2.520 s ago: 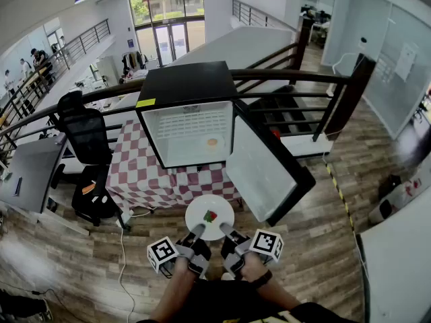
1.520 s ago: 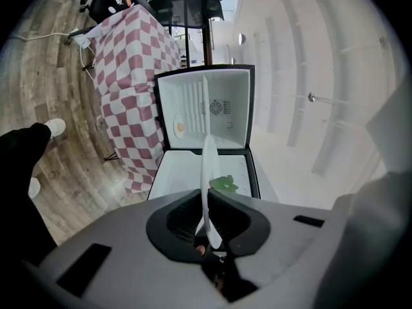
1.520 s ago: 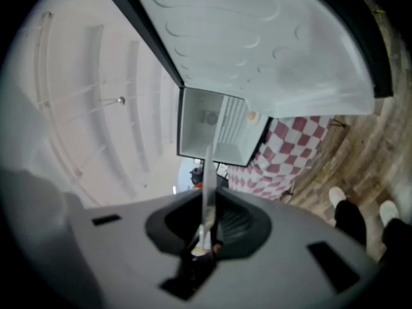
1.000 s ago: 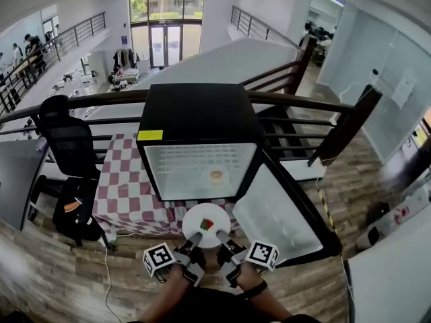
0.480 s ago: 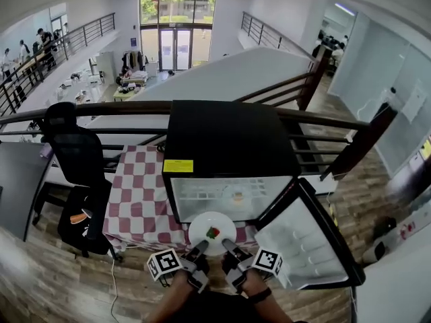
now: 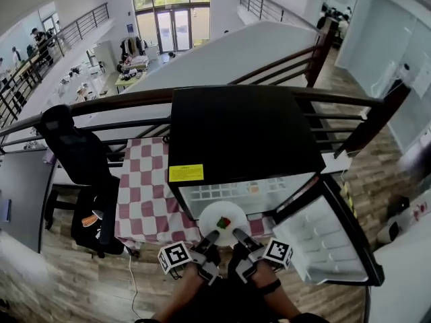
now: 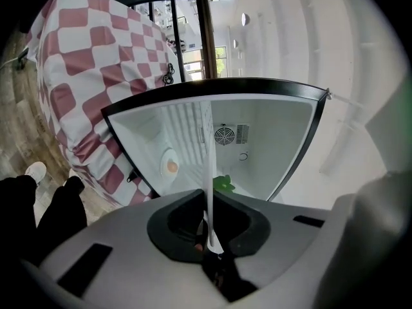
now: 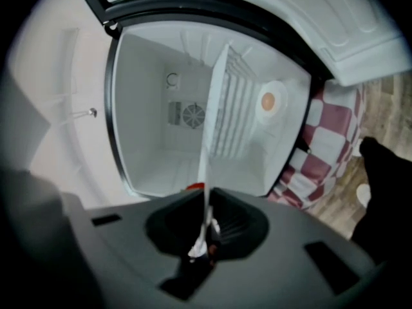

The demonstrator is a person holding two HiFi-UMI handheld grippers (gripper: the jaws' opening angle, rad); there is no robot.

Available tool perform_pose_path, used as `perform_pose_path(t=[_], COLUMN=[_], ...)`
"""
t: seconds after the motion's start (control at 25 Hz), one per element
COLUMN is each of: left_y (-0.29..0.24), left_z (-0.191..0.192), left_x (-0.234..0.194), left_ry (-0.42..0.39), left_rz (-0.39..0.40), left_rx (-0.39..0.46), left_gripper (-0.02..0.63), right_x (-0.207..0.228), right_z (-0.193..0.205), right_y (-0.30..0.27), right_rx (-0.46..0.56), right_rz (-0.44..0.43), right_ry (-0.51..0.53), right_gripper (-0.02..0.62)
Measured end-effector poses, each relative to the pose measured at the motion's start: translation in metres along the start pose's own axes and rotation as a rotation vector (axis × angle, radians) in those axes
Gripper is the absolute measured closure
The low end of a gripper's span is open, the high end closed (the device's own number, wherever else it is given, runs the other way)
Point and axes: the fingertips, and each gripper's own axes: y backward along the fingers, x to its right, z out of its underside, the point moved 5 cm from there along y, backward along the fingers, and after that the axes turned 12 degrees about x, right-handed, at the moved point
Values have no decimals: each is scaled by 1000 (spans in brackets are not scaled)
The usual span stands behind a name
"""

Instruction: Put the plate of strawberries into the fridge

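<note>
A white plate (image 6: 220,216) carrying a red strawberry (image 6: 224,223) with a green top hangs at the mouth of the open black fridge (image 6: 236,136). My left gripper (image 6: 213,237) is shut on the plate's near left rim, and my right gripper (image 6: 235,236) is shut on its near right rim. In both gripper views the plate shows edge-on as a thin white line (image 7: 207,172) (image 8: 210,147) running from the jaws toward the white fridge interior (image 7: 257,147) (image 8: 161,121). The strawberry's green top (image 7: 223,185) and red flesh (image 8: 194,187) peek past the gripper bodies.
A small plate with an orange-topped item (image 6: 253,188) (image 7: 170,166) (image 8: 270,100) rests on the fridge's wire shelf. The fridge door (image 6: 328,237) stands open to the right. The fridge sits on a table with a red-checked cloth (image 6: 145,194). A black office chair (image 6: 81,163) is at left, a railing (image 6: 101,106) behind.
The plate and both grippers have come closer to the fridge opening; the view now looks down on the fridge top, with the plate's far rim at the opening.
</note>
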Motion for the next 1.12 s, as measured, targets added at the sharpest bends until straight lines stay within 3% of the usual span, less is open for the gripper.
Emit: perform_pose_path(t=[0.2, 1.12], left_y=[-35, -99], left_z=[-12, -33], left_x=[13, 12], left_ry=[-10, 78], left_rz=[32, 10], left_rx=[-10, 61], left_gripper=[568, 568], right_x=[-3, -5], right_z=[-21, -66], right_y=[-25, -79], right_rx=[60, 37], right_rz=[-5, -38], right_ry=[22, -46], right_gripper=[552, 554])
